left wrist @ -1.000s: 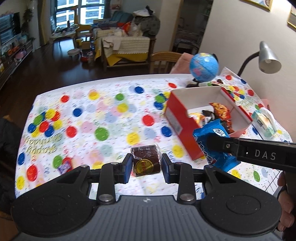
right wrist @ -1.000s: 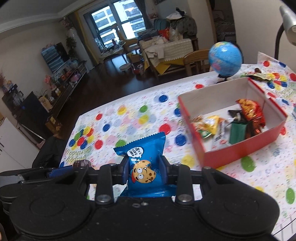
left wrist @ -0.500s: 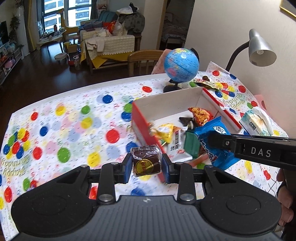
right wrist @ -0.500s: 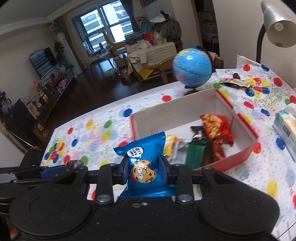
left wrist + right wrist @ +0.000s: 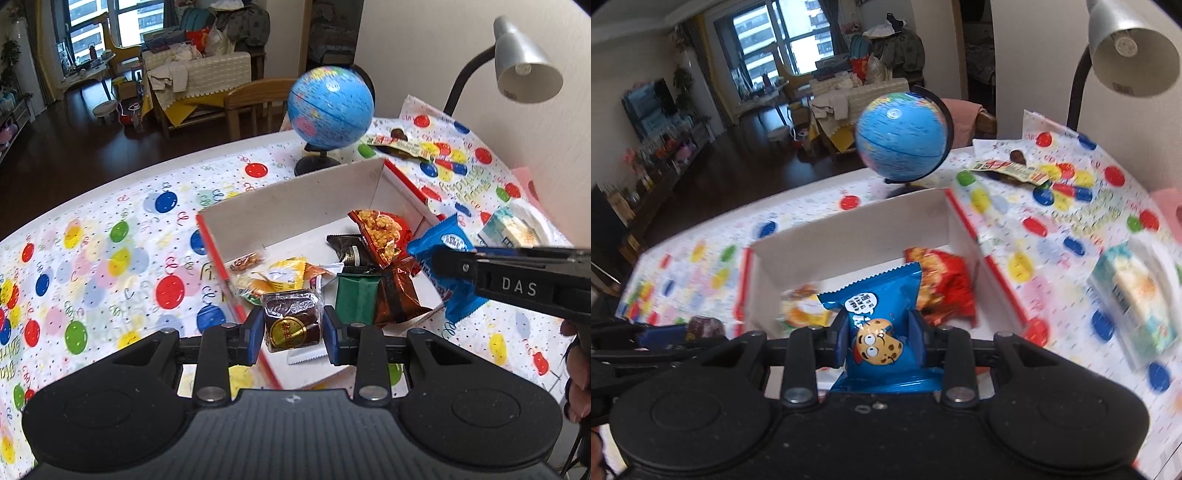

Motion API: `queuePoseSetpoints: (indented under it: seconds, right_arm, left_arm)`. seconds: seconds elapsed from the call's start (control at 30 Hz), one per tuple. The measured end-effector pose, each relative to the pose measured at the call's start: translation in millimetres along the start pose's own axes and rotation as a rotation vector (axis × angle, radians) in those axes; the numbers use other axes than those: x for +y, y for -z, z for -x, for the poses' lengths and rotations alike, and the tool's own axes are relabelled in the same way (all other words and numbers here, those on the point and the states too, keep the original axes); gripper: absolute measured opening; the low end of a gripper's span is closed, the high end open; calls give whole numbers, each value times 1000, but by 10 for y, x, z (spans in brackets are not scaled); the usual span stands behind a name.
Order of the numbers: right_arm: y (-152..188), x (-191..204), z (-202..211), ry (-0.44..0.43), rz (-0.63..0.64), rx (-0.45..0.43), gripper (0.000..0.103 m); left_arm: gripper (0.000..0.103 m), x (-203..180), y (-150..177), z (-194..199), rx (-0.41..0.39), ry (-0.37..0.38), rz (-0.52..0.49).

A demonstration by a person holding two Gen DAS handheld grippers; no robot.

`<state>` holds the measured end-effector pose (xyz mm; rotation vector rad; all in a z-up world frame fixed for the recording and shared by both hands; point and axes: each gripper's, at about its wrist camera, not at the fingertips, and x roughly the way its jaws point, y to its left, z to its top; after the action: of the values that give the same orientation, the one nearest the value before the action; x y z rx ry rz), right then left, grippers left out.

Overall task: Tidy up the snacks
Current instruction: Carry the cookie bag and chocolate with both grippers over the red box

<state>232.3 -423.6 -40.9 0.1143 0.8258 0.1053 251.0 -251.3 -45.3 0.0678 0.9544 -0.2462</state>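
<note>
My left gripper [image 5: 293,328] is shut on a small brown wrapped cake [image 5: 291,321] with a gold round label, held over the near left part of the red box [image 5: 218,254]. The box has a white inside and holds several snack packets, among them an orange-red one [image 5: 382,232] and a green one [image 5: 356,302]. My right gripper [image 5: 877,334] is shut on a blue cookie packet [image 5: 875,317] above the box's [image 5: 748,269] near side. From the left wrist view the right gripper [image 5: 458,266] comes in from the right with that blue packet [image 5: 448,243].
A blue globe [image 5: 330,105] stands just behind the box. A grey desk lamp [image 5: 524,70] hangs over the far right. A tissue pack [image 5: 1134,295] lies right of the box, and a flat snack packet [image 5: 1008,170] lies behind it. The tablecloth [image 5: 110,240] has coloured dots.
Both grippers have moved rightward and forward over the table, from beside the red box to above it, each still carrying its snack. The box and globe now look nearer.
</note>
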Motion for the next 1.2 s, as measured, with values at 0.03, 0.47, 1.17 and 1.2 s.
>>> queuePoseSetpoints:
  seconds: [0.03, 0.47, 1.17, 1.2]
  right_arm:
    - [-11, -10, -32, 10, 13, 1, 31]
    - [-190, -7, -681, -14, 141, 65, 31]
    - [-69, -39, -1005, -46, 153, 132, 36]
    - [-64, -45, -988, -45, 148, 131, 36]
  left_arm:
    - [33, -36, -19, -59, 8, -4, -8]
    - [33, -266, -126, -785, 104, -51, -68]
    - [33, -282, -95, -1159, 167, -48, -105]
    - [33, -280, -96, -1140, 160, -52, -102]
